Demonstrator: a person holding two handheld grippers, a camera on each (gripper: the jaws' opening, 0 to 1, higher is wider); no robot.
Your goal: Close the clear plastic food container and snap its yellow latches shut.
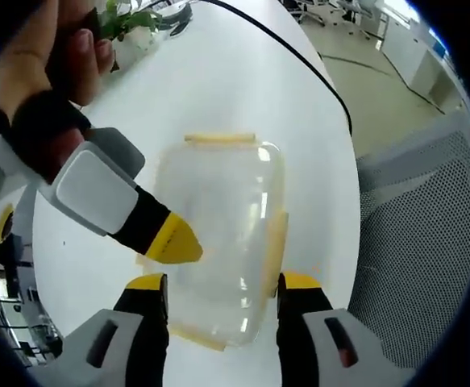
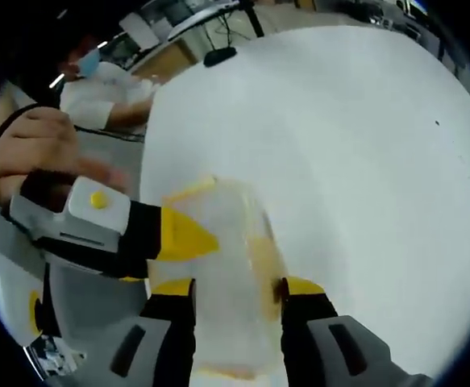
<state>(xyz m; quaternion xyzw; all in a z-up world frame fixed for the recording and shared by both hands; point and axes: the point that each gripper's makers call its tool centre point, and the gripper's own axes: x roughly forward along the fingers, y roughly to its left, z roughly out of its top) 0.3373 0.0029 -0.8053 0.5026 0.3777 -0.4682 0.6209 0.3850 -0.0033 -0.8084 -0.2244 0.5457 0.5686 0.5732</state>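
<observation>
On the white round table [image 1: 243,97], the clear plastic container [image 1: 218,234] lies between the tips of my left gripper [image 1: 222,290], whose jaws stand apart either side of it without clamping. My right gripper [image 2: 235,289] also straddles it with jaws apart. The lid looks seated on the base, though glare makes that uncertain. Pale yellow latches [image 1: 273,246] run along its edges; I judge they are not yet snapped. The box is glossy, rounded and see-through. A grey mesh chair [image 1: 416,234] stands beside the table.
</observation>
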